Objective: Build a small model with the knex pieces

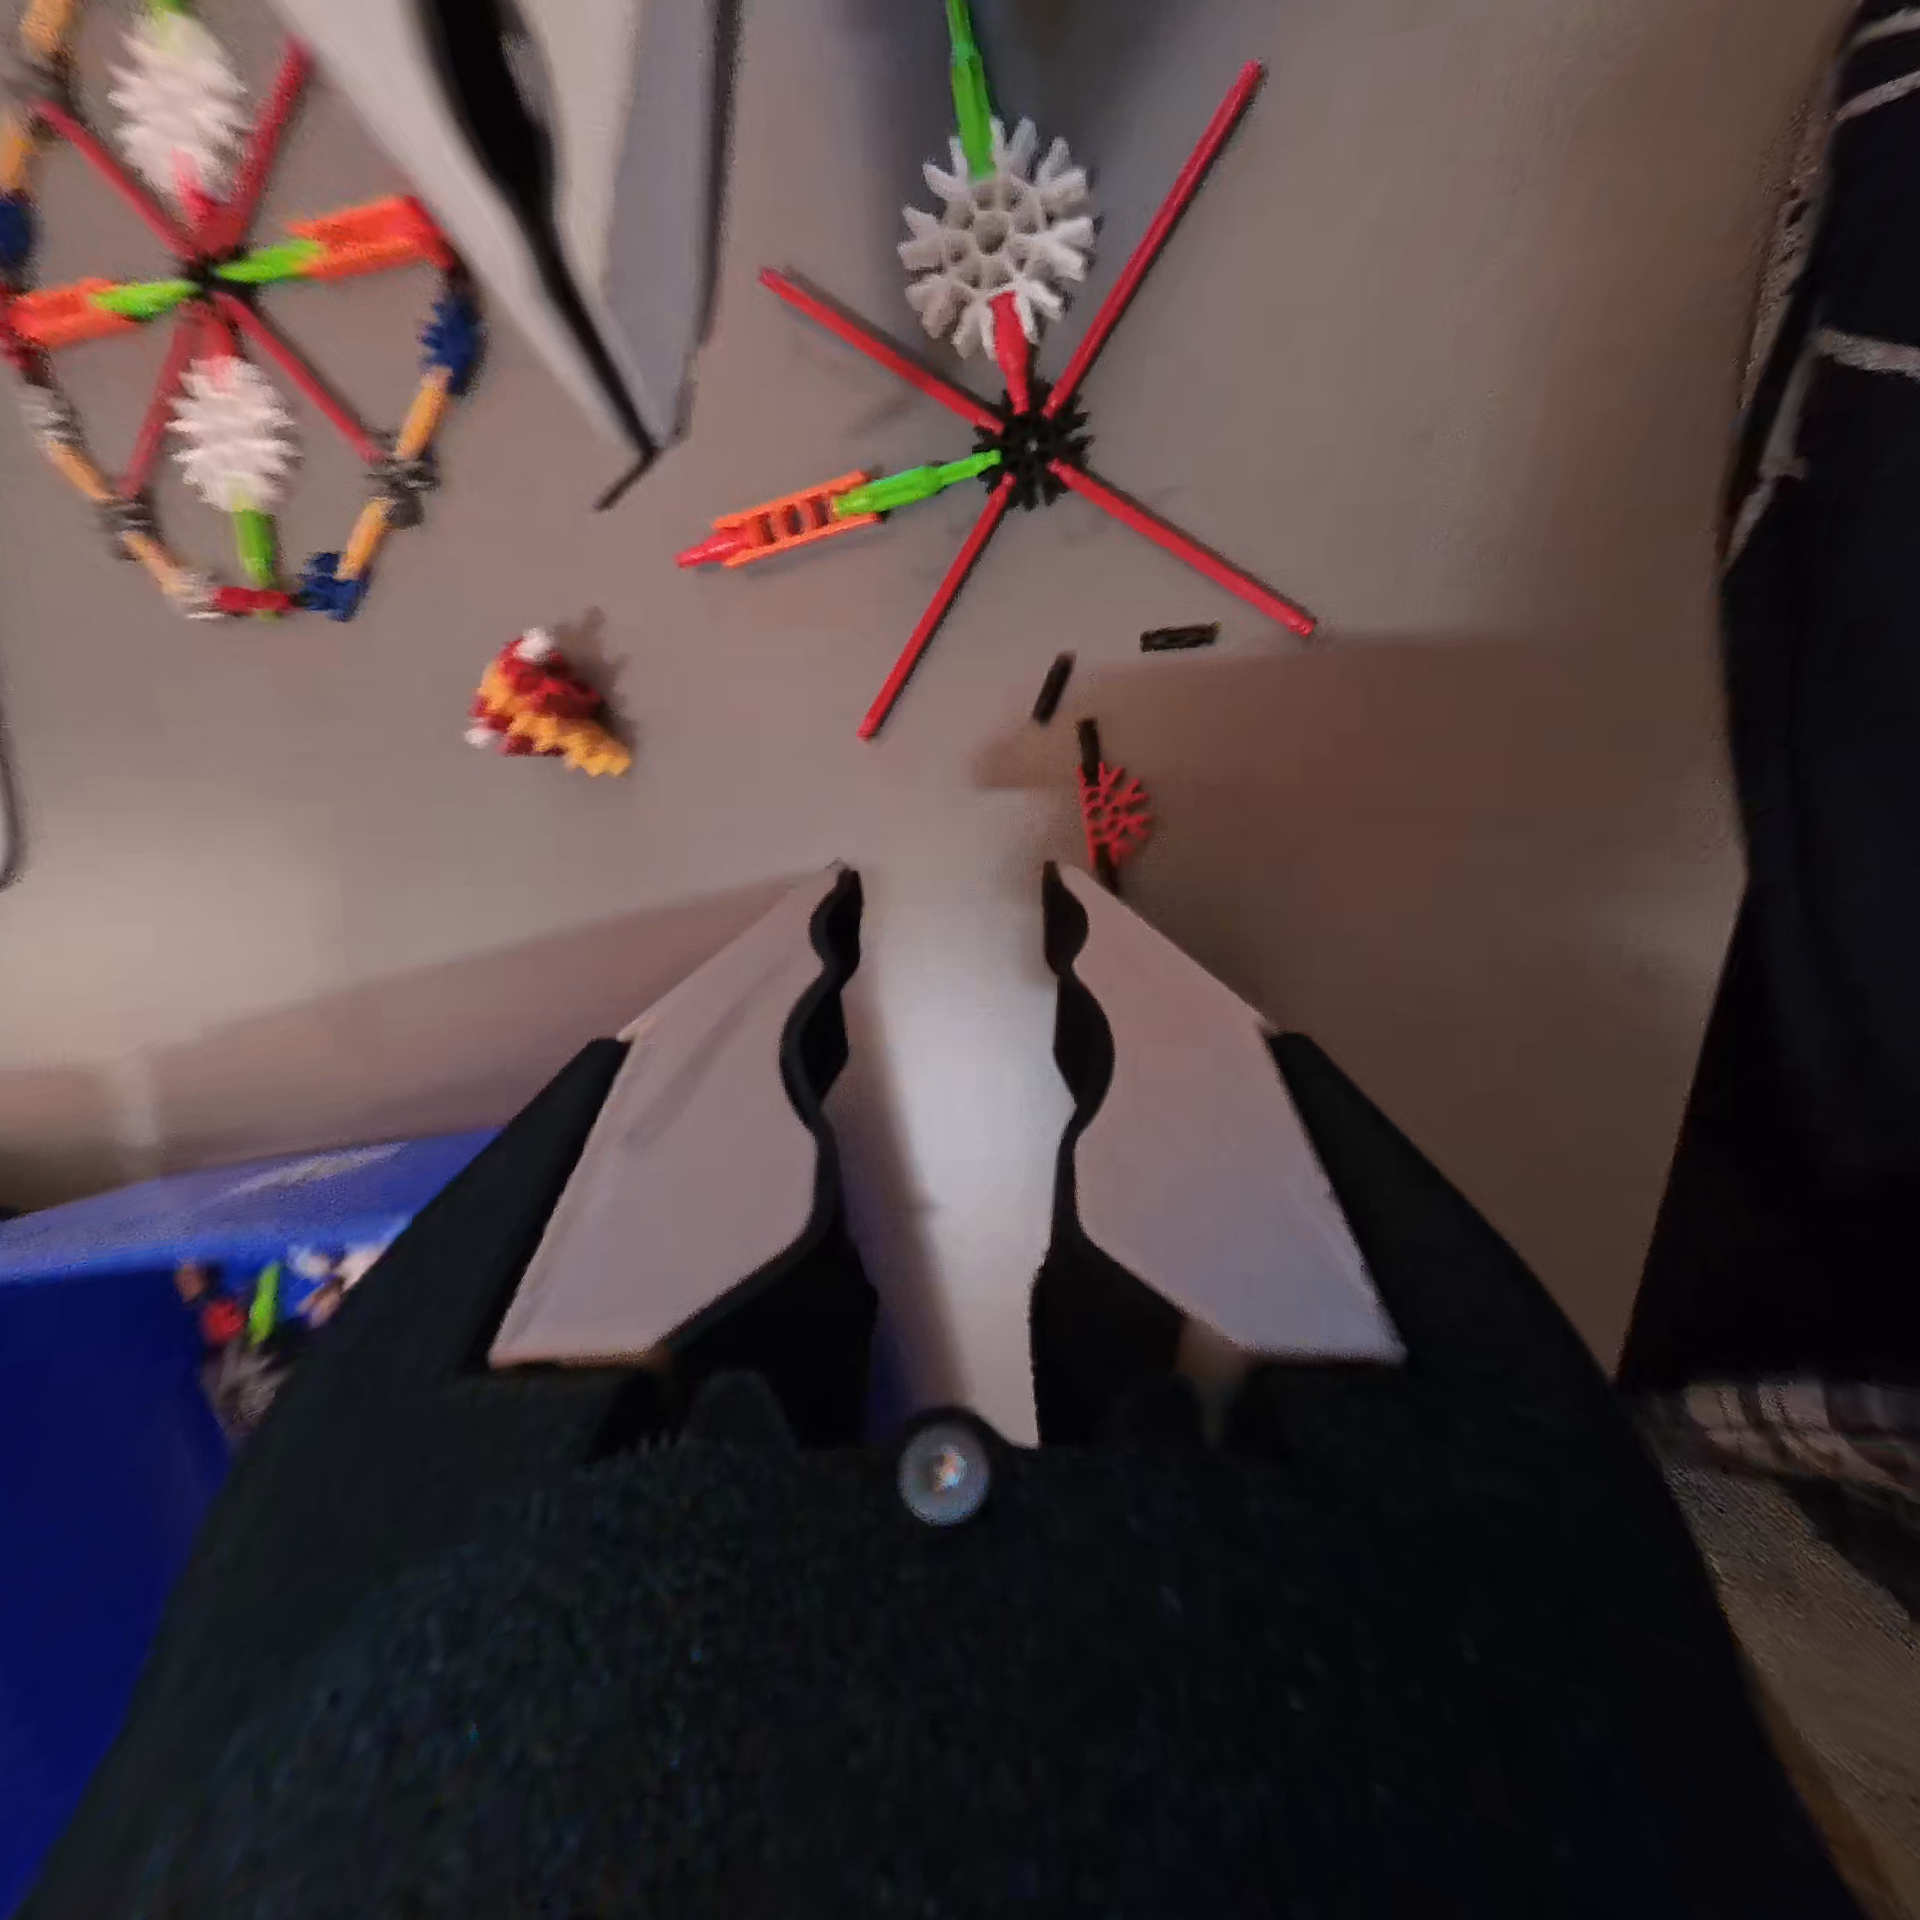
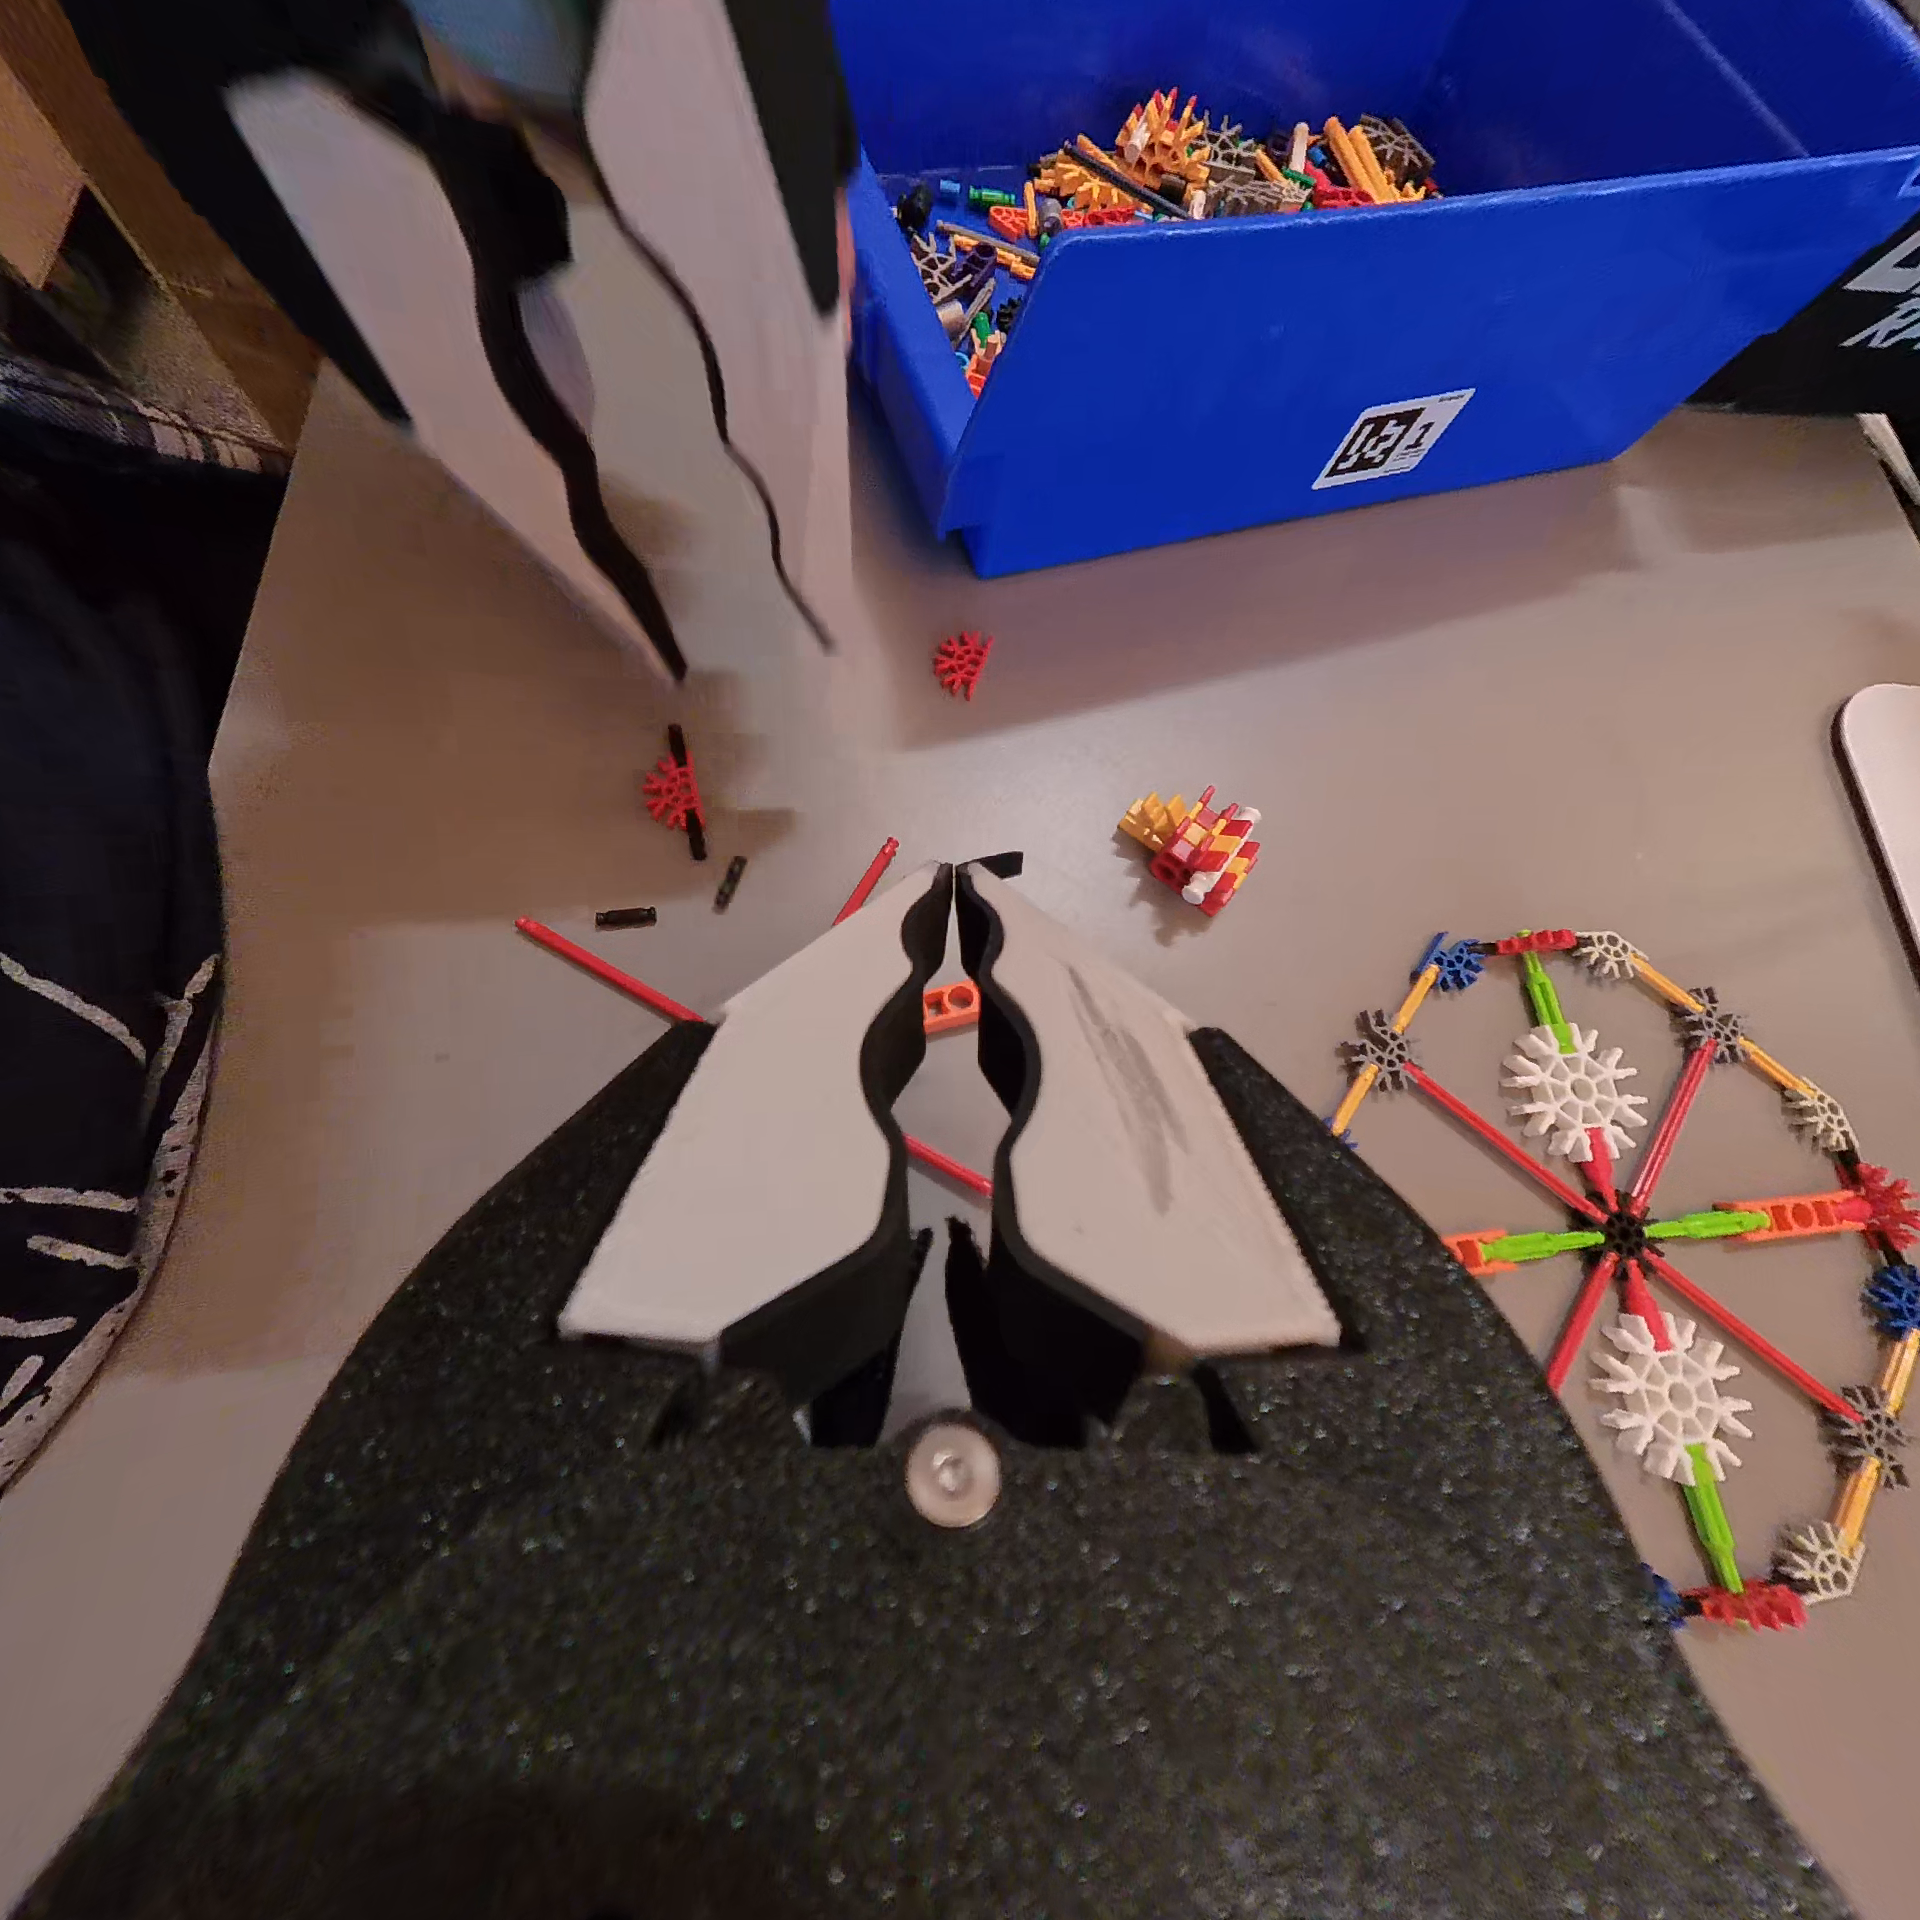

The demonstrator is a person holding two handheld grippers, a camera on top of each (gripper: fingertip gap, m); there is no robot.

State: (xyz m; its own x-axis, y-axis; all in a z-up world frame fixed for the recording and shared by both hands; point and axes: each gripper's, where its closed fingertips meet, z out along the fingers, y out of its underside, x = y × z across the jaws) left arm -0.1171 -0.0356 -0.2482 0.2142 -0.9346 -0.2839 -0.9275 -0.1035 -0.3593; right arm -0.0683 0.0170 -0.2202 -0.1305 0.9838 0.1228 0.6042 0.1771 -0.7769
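Note:
My left gripper [image 1: 948, 878] is open and empty, low over the grey table; it also shows in the right wrist view [image 2: 748, 655]. Just right of its tips lies a red connector on a short black rod [image 1: 1112, 816] [image 2: 675, 790]. Beyond is a spoked piece with a black hub [image 1: 1029, 452], red rods, a white snowflake connector [image 1: 997, 239] and an orange piece [image 1: 790, 520]. My right gripper [image 2: 951, 868] is shut on a small black rod [image 2: 997, 860], above that spoked piece, whose red rods [image 2: 613, 971] poke out beneath it. The right gripper is blurred in the left wrist view [image 1: 582, 208].
A blue bin [image 2: 1351, 364] [image 1: 156, 1351] holds several loose pieces. A built wheel [image 2: 1621, 1236] [image 1: 229, 312] lies flat. A red and yellow cluster [image 2: 1195, 857] [image 1: 545, 707], another red connector [image 2: 961, 663] and loose black rods [image 2: 623, 916] [image 1: 1179, 637] lie about. A person's dark clothing [image 2: 94, 831] borders the table. The tips of one gripper are about 8 centimeters away from the tips of the other. My right tips are roughly 9 centimeters from the white snowflake connector [image 1: 997, 239].

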